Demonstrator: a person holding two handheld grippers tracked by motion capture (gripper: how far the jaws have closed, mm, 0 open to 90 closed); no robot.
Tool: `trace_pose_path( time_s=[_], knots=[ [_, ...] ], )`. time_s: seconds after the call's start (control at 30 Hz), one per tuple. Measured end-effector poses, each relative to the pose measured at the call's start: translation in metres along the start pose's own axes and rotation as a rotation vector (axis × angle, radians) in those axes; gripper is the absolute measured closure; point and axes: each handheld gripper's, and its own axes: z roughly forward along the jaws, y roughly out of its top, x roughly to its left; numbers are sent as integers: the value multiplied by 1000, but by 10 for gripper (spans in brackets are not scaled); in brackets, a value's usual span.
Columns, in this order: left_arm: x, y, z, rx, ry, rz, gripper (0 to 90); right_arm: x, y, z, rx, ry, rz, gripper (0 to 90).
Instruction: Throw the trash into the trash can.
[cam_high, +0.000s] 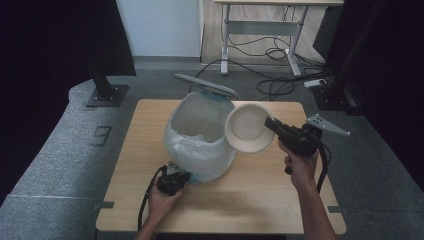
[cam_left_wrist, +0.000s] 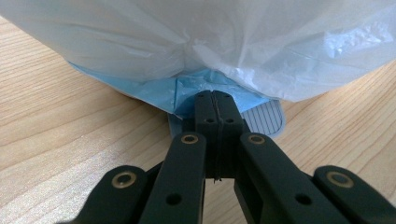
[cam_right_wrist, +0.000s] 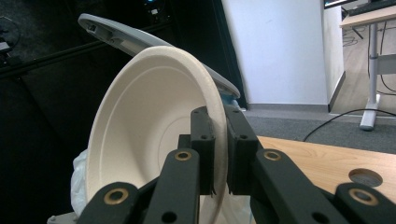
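Note:
A small bin lined with a white plastic bag (cam_high: 200, 137) stands mid-table, its grey lid (cam_high: 206, 85) raised at the back. My left gripper (cam_high: 175, 177) lies low at the bin's front base. In the left gripper view its jaws are pressed together with nothing between them (cam_left_wrist: 215, 95), the tips over the grey ribbed pedal (cam_left_wrist: 266, 119) under a blue bag edge (cam_left_wrist: 159, 93). My right gripper (cam_high: 272, 125) is shut on the rim of a white paper bowl (cam_high: 248, 127), held tilted on its side by the bin's right rim. The bowl (cam_right_wrist: 140, 126) is pinched between the jaws (cam_right_wrist: 217, 116), below the lid (cam_right_wrist: 121, 32).
The wooden table (cam_high: 260, 185) has bare room in front and to the right of the bin. A round hole (cam_right_wrist: 365, 177) sits in the tabletop near my right gripper. Behind the table are a desk (cam_high: 262, 30), floor cables (cam_high: 272, 85) and black stand bases (cam_high: 106, 95).

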Motion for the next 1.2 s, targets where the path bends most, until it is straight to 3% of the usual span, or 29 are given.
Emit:
trace_pose_path(
  time_s=[1.2],
  knots=[
    [0, 0, 0, 0, -1, -1, 900, 24, 2, 37, 48, 68, 1, 830]
  ],
)
